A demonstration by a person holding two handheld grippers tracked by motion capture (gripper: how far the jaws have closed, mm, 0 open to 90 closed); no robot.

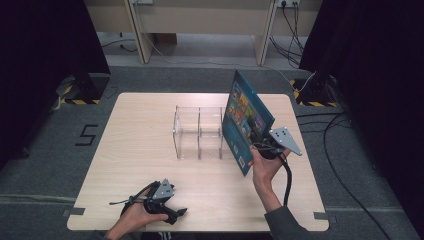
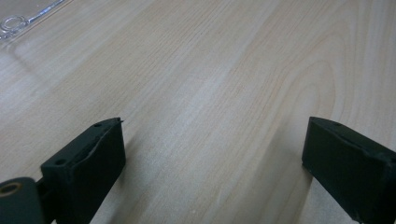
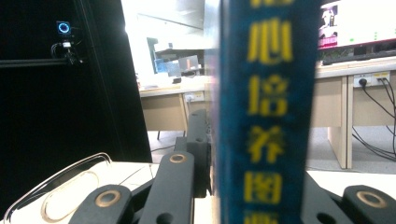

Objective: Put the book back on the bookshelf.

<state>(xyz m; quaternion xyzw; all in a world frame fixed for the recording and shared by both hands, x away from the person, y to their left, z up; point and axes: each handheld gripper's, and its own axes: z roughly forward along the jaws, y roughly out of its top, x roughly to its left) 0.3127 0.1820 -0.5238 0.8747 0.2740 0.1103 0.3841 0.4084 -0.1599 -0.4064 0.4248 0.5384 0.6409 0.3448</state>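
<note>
Holding the thin blue hardcover book with the colourful picture cover up off the table, the right gripper has its jaws clamped on the book's lower near edge. The lift is done; the placing is not. The clear acrylic divider rack with upright partitions stands empty just to the gripper's left, and no slot holds anything yet, so what remains is swinging the book over a gap, lowering it in and letting go.

Now the book's pose: it stands on edge, tilted, its long axis rising from the jaws up and away toward the far side of the table, the picture cover turned toward the rack. In the right gripper view the blue spine with yellow characters runs straight up between the jaws, though it is blurred and I can't read it properly.

Over on the other side, the left gripper rests low on the light wooden table, well behind and to the left of the rack, jaws spread wide with nothing between them but bare wood grain.
</note>
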